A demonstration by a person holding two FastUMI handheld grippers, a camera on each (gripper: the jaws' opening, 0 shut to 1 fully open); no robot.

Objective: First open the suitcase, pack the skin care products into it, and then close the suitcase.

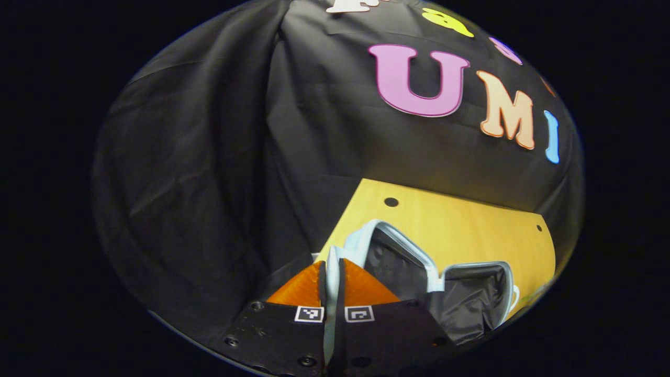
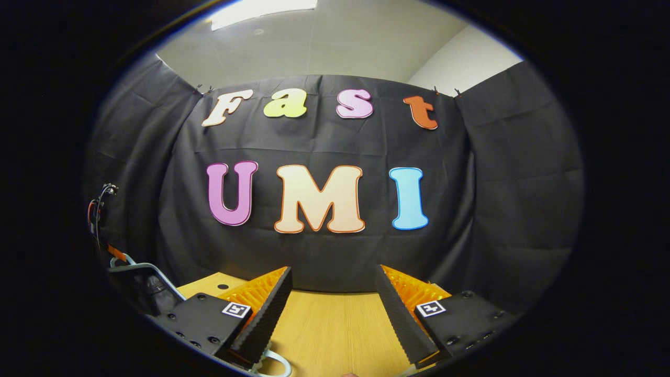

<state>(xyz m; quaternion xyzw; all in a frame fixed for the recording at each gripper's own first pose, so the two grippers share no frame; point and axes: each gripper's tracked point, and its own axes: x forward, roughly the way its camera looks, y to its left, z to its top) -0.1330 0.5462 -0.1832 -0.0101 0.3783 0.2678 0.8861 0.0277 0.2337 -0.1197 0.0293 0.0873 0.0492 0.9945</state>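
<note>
The light-blue suitcase [image 1: 429,272] lies open on the wooden table [image 1: 460,225], its dark lining showing in both halves. My left gripper [image 1: 333,283] is shut on the pale blue rim of the raised half, which runs as a thin strip between the two fingers. In the right gripper view, my right gripper [image 2: 332,314] stands open over the bare tabletop [image 2: 335,324] with nothing between its fingers. The suitcase's raised half [image 2: 141,277] rises at the far left of that view, and a pale blue loop [image 2: 275,362] of the case shows under the left finger.
Black cloth walls close off the back and sides of the table. The table has small round holes [image 1: 391,202] near its far edge. Cables [image 2: 97,209] hang at the left wall in the right gripper view.
</note>
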